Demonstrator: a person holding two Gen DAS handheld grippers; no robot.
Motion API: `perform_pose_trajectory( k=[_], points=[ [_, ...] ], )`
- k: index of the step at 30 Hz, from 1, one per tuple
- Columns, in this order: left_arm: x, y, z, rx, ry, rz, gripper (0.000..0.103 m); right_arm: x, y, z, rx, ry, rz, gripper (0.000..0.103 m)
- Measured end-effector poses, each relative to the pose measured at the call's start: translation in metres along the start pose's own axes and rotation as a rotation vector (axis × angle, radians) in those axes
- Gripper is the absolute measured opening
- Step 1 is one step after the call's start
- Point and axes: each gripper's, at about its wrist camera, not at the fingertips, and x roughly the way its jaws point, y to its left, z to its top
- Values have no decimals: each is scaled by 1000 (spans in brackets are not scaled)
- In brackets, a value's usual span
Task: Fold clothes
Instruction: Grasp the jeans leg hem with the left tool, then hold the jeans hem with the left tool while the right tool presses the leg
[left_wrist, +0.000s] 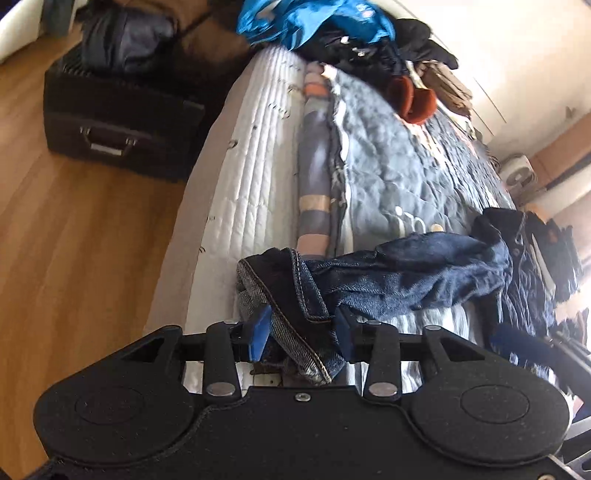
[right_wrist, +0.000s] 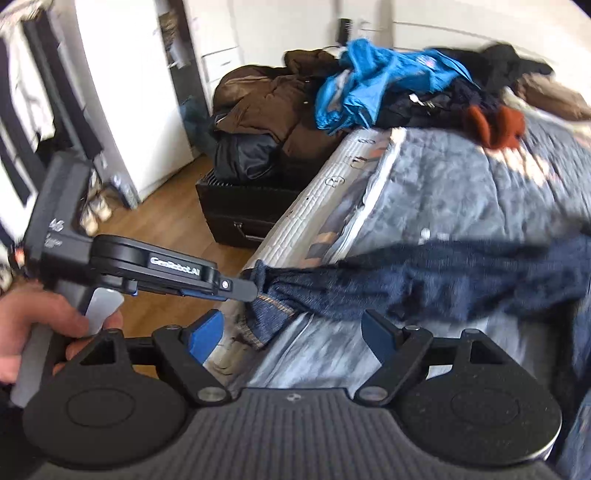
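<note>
We see our left gripper (left_wrist: 301, 332) clamped on the hem of the jeans (left_wrist: 424, 273), which stretch across the grey quilt (left_wrist: 399, 166) near the bed's edge. Our right gripper (right_wrist: 291, 338) hangs with jaws wide apart, gripping nothing.

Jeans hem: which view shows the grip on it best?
Left wrist view: the jeans hem sits sharp between the left gripper fingers. Right wrist view shows the hem from the side, blurred, at the fingertips.

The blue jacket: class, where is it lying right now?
The blue jacket lies atop the clothes pile at the bed's far end, seen at the top of both views, beside a brown coat.
</note>
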Motion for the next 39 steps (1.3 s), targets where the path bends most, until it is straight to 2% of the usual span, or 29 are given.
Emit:
perform_pose_trajectory(
  k=[3, 6, 11, 12, 13, 19, 22, 27, 35, 37, 38, 39],
  points=[
    [9, 8, 3, -79, 19, -11, 46, 9, -5, 9, -44, 18, -15, 81],
    [13, 9, 5, -104, 31, -1, 48, 17, -9, 11, -27, 28, -15, 81],
    [14, 2, 5, -60, 36, 27, 47, 30, -11, 3, 10, 45, 2, 81],
    [14, 0, 4, -45, 33, 31, 44, 33, -11, 2, 13, 50, 7, 81],
    [13, -1, 4, -29, 30, 32, 36, 35, -10, 1, 15, 57, 11, 81],
    [6, 1, -2, 27, 37, -3, 30, 41, -8, 5, -8, 65, 11, 81],
    [0, -4, -4, 96, 30, 14, 24, 43, -13, 10, 3, 64, 7, 81],
    [-5, -19, -11, 211, 5, 73, 22, 57, -20, 13, 10, 95, -3, 81],
    [-8, -23, -21, 266, -23, 92, 19, 93, -48, 11, 74, 163, -78, 81],
    [-10, -21, -21, 280, -22, 119, 11, 101, -57, 9, 110, 178, -88, 81],
    [-10, -20, -21, 288, -19, 141, 0, 103, -60, 8, 123, 175, -80, 82],
    [-11, -18, -22, 295, -17, 161, 0, 106, -61, 8, 127, 172, -81, 82]
  ],
)
